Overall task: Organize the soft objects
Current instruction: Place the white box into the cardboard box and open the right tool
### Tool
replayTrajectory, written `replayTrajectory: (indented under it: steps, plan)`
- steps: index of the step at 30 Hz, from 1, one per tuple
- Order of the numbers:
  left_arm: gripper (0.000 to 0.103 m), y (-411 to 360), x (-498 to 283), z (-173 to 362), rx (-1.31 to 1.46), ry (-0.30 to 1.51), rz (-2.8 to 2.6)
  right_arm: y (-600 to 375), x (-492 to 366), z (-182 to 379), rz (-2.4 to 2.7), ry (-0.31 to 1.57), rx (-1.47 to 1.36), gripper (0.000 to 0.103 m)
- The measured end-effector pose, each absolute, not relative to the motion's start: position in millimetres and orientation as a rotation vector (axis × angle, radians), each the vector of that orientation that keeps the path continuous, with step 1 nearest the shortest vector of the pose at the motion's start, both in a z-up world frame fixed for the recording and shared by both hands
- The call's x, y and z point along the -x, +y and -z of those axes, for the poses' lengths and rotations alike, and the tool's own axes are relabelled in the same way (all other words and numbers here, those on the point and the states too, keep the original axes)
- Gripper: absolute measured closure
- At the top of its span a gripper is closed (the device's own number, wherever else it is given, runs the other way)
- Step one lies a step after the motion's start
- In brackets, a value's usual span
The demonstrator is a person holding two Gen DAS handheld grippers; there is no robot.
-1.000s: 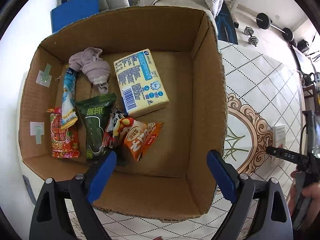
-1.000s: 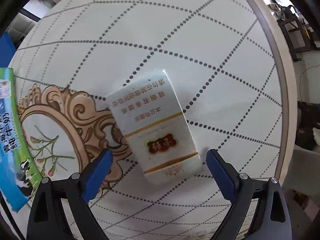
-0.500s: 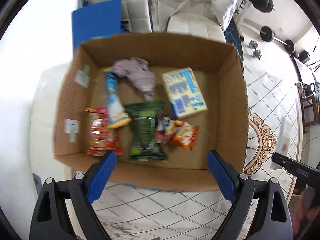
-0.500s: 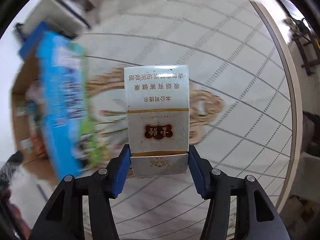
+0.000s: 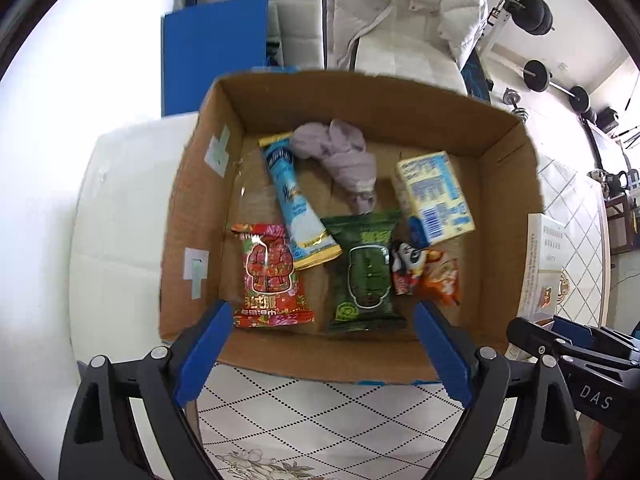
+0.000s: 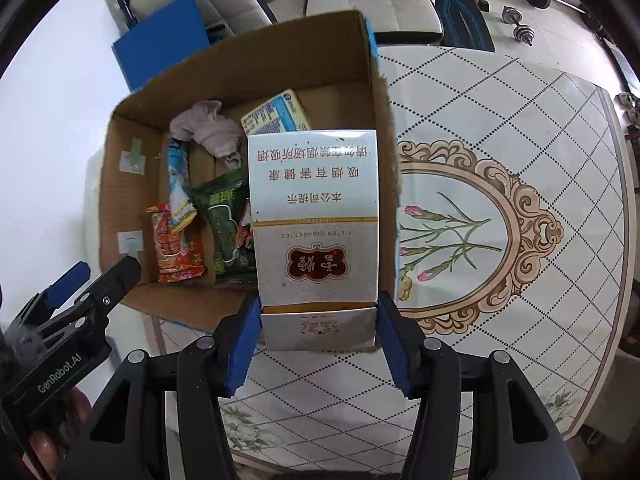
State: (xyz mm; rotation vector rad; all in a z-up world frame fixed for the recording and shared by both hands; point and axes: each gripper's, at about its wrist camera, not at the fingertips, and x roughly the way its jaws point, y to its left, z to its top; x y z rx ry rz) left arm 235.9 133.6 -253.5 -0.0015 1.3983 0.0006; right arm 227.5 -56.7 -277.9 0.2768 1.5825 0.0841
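My right gripper [image 6: 318,344] is shut on a white and gold cigarette carton [image 6: 314,216], held above the right front part of a cardboard box [image 6: 372,92]. The carton also shows in the left wrist view [image 5: 544,264] beside the box's right wall. My left gripper [image 5: 320,354] is open and empty, above the box's near wall [image 5: 320,364]. The box holds a red snack bag [image 5: 270,276], a green pack [image 5: 366,276], a blue tube pack [image 5: 296,204], a grey cloth [image 5: 344,156], a yellow and blue tissue pack [image 5: 434,196] and an orange snack bag [image 5: 438,276].
The box stands on a table with a diamond-patterned, flower-medallion cloth [image 6: 500,128]. Behind it are a blue board [image 5: 212,68], a white chair with a padded coat [image 5: 404,20], and dumbbells [image 5: 556,84] on the floor.
My right gripper closed on the carton, lifted it off the table and carried it left over the box. My left gripper pulled back and up from the box, still open.
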Motion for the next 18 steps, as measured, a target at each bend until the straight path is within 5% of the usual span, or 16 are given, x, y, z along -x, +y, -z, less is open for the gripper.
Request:
replayTrajectory:
  steps: [11,14,18]
  plan:
    - [0.01,137,-243,282,0.033,1.445,0.046,-48,-239,311,-0.048,1.661,-0.234,0.043]
    - [0.01,140,-245,278,0.05,1.437,0.041,-47,-240,308,-0.043,1.655,-0.231,0.023]
    - [0.01,144,-245,270,0.06,1.425,0.036,-49,-238,296,-0.029,1.62,-0.206,0.014]
